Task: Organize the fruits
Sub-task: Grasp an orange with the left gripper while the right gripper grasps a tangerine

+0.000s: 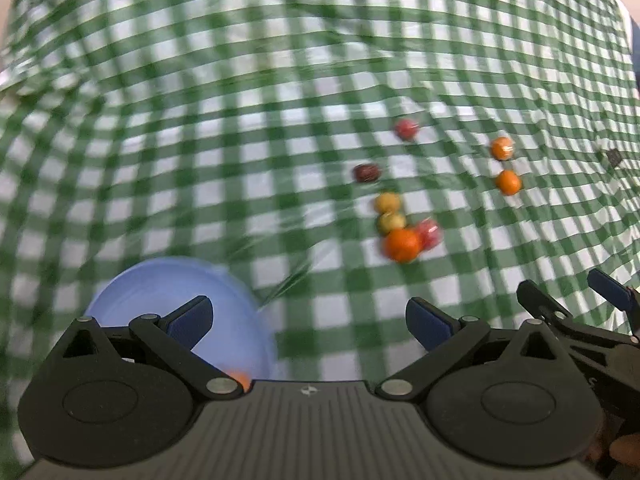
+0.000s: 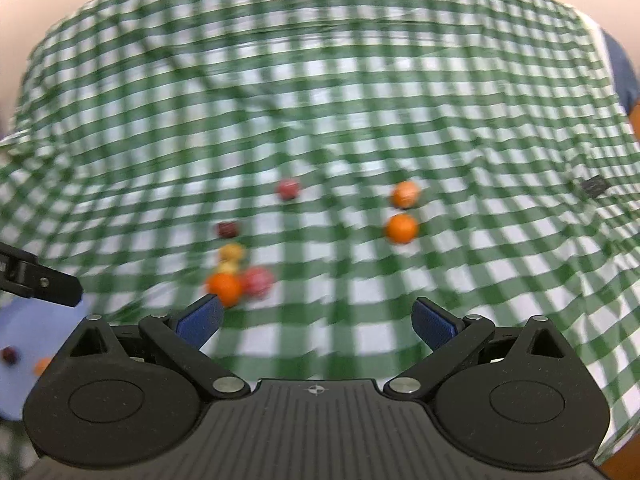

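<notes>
Item 1, left wrist view: my left gripper (image 1: 310, 322) with jaws wide apart, nothing between them. Its left finger (image 1: 192, 320) overlaps the rim of a pale blue plate (image 1: 160, 292); whether it touches I cannot tell. A scrap of orange fruit (image 1: 240, 379) shows at the plate's near edge, half hidden by the linkage. My right gripper (image 1: 600, 292) enters at the far right.

Item 2, right wrist view only: my right gripper (image 2: 316, 322), jaws likewise spread wide and empty, hanging above the cloth. This view shows the plate's (image 2: 24, 332) inside, with a dark fruit (image 2: 10, 355) and an orange piece (image 2: 42, 365) on it.

Item 3, loose fruit on the cloth, both views, blurred: a cluster of a large orange (image 1: 402, 245), a red fruit (image 1: 429, 233) touching it, and two yellowish ones (image 1: 387, 202) just behind. Apart from these: a dark red fruit (image 1: 366, 173), a red one (image 1: 407, 129), and two small oranges (image 1: 502, 148) off to the right, close together.

Item 4, surface: green-and-white checked tablecloth (image 1: 200, 120), creased, bearing a small dark square object (image 1: 613, 156) near its right edge.
</notes>
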`<state>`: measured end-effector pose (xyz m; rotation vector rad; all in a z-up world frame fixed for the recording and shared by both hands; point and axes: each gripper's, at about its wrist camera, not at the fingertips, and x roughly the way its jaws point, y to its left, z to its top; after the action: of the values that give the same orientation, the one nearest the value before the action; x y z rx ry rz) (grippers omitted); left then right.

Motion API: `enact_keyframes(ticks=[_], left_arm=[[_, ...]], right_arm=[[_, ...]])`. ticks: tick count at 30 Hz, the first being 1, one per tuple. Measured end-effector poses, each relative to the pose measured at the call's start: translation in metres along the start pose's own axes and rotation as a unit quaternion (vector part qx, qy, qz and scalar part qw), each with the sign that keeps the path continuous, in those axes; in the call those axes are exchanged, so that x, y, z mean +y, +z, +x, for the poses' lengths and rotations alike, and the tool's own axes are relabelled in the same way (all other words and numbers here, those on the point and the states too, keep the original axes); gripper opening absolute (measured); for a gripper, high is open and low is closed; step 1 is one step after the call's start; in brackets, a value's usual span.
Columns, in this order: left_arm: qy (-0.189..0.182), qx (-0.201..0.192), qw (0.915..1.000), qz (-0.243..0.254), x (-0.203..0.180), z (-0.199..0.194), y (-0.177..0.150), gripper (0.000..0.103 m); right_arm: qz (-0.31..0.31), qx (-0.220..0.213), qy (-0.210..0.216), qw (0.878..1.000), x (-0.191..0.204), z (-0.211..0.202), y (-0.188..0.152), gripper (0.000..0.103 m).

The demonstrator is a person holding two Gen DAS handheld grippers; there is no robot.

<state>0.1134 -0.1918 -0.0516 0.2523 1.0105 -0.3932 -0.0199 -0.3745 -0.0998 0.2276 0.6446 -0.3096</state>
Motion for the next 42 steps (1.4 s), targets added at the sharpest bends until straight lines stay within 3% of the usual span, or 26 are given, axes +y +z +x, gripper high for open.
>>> enact_keyframes(ticks=[7,10,14,18,21,22,23,24,25,26,35,42], left_arm=[[-0.018,-0.003,0.9976,0.067,-0.048,0.059,0.025,0.102],[-0.033,-0.003,0.9953,0.091,-0.062,0.082,0.029,0.102],[-0.041,0.004,0.9928,0.112,-0.073,0.108,0.031,0.096],[-0.05,0.012,0.9924,0.111,-0.075,0.128,0.033,0.09],[-0.06,0.016,0.991,0.119,-0.077,0.137,0.033,0.079],[-0.071,0.015,0.9902,0.12,-0.076,0.137,0.033,0.069],[-0.086,0.012,0.9887,0.123,-0.077,0.136,0.032,0.051],[-0.095,0.01,0.987,0.129,-0.079,0.134,0.031,0.047],[-0.091,0.002,0.9861,0.139,-0.082,0.132,0.029,0.039],[-0.087,-0.003,0.9852,0.148,-0.084,0.13,0.027,0.038],[-0.071,-0.004,0.9903,0.119,-0.065,0.086,0.016,0.037],[-0.045,-0.015,0.9955,0.081,-0.032,0.021,-0.005,0.037]], right_arm=[[0.01,-0.017,-0.047,0.999,-0.034,0.064,0.016,0.099],[0.003,-0.019,-0.052,0.998,-0.044,0.096,0.026,0.094],[0.001,-0.009,-0.057,0.998,-0.057,0.139,0.035,0.077],[0.009,0.005,-0.063,0.998,-0.068,0.168,0.038,0.076],[0.019,0.021,-0.062,0.998,-0.077,0.186,0.037,0.073],[0.023,0.029,-0.061,0.997,-0.079,0.191,0.036,0.067],[0.026,0.029,-0.062,0.997,-0.081,0.193,0.035,0.059],[0.022,0.021,-0.058,0.998,-0.081,0.191,0.034,0.035],[0.022,0.019,-0.047,0.998,-0.081,0.19,0.035,0.035],[0.027,0.019,-0.047,0.998,-0.081,0.188,0.035,0.035],[0.022,-0.02,-0.051,0.998,-0.076,0.131,0.043,0.035],[-0.018,-0.044,-0.01,0.999,-0.042,0.061,0.039,0.035]])
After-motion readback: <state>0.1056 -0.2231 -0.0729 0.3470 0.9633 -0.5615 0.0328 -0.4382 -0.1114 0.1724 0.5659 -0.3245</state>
